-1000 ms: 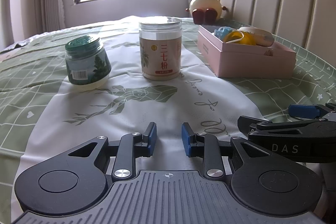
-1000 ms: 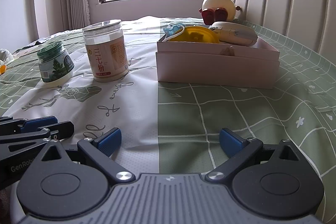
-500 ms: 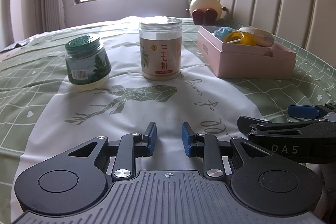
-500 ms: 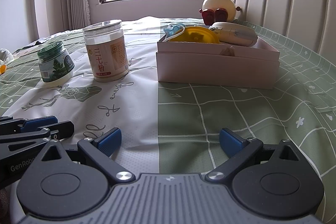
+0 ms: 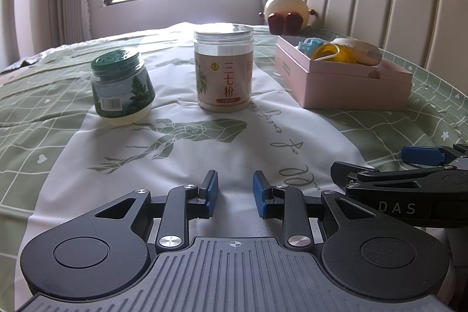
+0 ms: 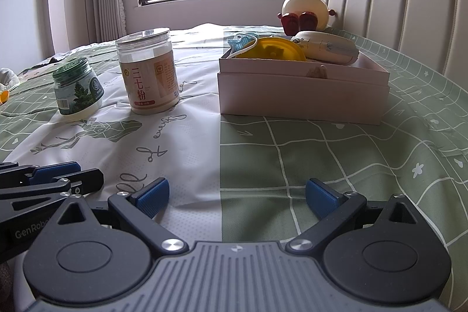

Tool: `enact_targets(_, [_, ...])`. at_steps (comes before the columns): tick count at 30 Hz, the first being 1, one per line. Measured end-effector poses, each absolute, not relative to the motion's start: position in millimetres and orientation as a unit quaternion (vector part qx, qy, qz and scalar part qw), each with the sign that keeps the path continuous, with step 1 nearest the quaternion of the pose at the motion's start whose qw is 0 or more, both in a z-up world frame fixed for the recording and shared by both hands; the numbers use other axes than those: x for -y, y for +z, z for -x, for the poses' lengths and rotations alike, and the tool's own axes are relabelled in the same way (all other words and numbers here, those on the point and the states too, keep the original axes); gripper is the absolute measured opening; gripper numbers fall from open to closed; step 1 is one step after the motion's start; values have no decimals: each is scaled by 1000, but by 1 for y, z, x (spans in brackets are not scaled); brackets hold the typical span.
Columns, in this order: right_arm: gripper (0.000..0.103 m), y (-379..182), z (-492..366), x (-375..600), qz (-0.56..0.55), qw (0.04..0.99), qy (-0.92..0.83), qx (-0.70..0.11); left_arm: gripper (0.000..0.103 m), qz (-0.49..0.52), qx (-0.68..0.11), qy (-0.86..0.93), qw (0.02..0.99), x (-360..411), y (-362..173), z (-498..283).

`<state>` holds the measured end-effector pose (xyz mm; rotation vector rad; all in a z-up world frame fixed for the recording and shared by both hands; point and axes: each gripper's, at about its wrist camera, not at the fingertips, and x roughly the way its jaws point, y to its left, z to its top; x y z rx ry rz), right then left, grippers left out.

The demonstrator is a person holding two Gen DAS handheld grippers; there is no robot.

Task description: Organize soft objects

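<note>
A pink box (image 5: 345,84) (image 6: 304,95) stands on the bed cover at the right. It holds a yellow soft toy (image 6: 270,48), a blue one (image 6: 238,41) and a cream pouch (image 6: 327,47). My left gripper (image 5: 235,193) rests low near the front with its fingers a small gap apart, holding nothing. My right gripper (image 6: 237,195) is wide open and empty, right beside the left one. Both are well short of the box.
A clear jar with a red-lettered label (image 5: 223,66) (image 6: 147,72) and a green-lidded jar (image 5: 121,88) (image 6: 77,89) stand left of the box. A round cream plush (image 6: 304,12) sits behind the box. The padded headboard (image 6: 409,19) runs along the right.
</note>
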<state>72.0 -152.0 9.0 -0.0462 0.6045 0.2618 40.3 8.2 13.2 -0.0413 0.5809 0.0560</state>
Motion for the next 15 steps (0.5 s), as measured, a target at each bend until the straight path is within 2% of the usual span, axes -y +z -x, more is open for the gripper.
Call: enact_targets(15, [99,9,-72,152,23,946,128,-297,29,21,-287,19,957,-6,14,-40])
